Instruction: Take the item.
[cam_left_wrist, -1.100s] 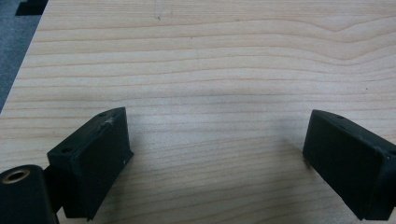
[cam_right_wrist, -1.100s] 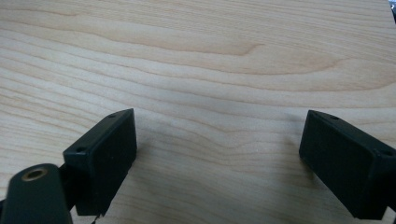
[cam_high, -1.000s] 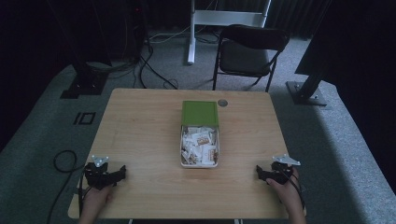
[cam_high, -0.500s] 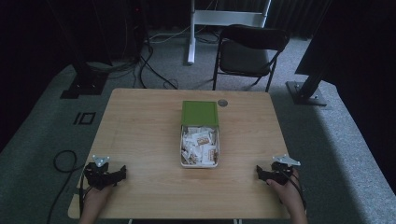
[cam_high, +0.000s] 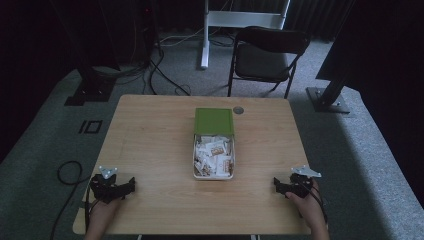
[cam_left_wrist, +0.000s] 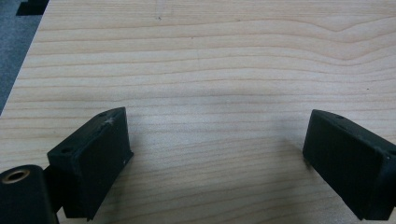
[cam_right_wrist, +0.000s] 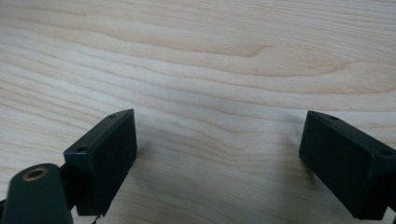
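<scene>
A white box (cam_high: 214, 156) full of small white packets sits at the middle of the wooden table (cam_high: 150, 130), its green lid (cam_high: 214, 121) lying at the far end. My left gripper (cam_high: 116, 186) rests near the front left corner, held by a hand. In the left gripper view its black jaws stand wide apart over bare wood, the left gripper (cam_left_wrist: 217, 156) open and empty. My right gripper (cam_high: 285, 187) rests near the front right corner. Its jaws in the right gripper view are equally spread, the right gripper (cam_right_wrist: 219, 156) holding nothing.
A small round grey disc (cam_high: 238, 110) lies on the table just right of the lid. A black folding chair (cam_high: 267, 55) stands behind the table. Cables (cam_high: 150, 65) run over the grey carpet, and a black stand base (cam_high: 327, 100) sits at the right.
</scene>
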